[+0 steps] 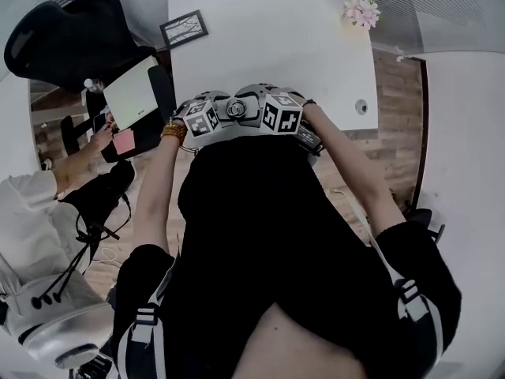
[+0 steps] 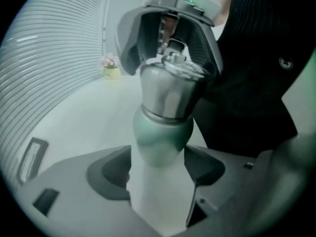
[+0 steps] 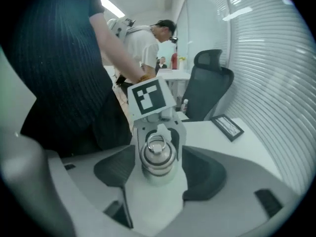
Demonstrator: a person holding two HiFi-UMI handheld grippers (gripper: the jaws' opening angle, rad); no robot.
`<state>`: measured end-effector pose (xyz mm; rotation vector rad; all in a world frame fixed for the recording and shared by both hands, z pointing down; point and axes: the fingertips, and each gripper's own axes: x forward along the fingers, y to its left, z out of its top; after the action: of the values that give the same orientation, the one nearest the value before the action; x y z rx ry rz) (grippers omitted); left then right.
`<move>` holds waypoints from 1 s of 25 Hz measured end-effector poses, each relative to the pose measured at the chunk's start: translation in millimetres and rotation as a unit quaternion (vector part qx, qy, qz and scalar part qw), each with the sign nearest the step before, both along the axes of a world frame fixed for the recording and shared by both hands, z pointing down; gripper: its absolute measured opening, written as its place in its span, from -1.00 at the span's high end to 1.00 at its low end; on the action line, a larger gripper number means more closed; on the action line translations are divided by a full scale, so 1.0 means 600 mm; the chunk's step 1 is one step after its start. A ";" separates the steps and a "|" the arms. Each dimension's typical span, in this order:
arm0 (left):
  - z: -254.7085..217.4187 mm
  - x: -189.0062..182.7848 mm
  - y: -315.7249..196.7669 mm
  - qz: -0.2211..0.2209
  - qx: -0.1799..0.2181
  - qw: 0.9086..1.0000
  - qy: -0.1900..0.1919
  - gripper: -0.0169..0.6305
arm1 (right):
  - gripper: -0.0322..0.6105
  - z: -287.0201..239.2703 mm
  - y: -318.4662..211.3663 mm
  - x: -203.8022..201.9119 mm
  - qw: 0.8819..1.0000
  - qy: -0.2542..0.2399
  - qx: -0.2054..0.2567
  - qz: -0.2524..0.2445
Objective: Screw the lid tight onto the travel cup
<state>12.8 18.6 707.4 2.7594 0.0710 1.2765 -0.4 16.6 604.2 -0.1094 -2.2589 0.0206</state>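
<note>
Here, close to the person's dark top, the left claw [image 2: 158, 168] pinches the lower body of the pale green travel cup [image 2: 162, 138], its pads pressed on both sides; on the cup's mouth sits the brushed steel lid [image 3: 157, 156] with a ring handle; the right claw [image 3: 157, 169] stands spread on either side of that lid, pads clear of it; beyond the cup lies the white table [image 1: 268, 46], with a dark-framed picture [image 3: 227, 126] and a small pot of pink flowers [image 2: 110, 67]; farther off stands a black office chair [image 3: 210, 83].
</note>
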 end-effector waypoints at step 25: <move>-0.021 -0.008 -0.012 -0.042 0.006 0.999 0.033 -0.08 | -0.02 -0.014 -0.020 -0.001 0.998 -0.038 0.012 0.044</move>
<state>8.0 11.2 694.5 2.7819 -0.0471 1.1688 -1.0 4.7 595.9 0.0038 -2.3373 0.0362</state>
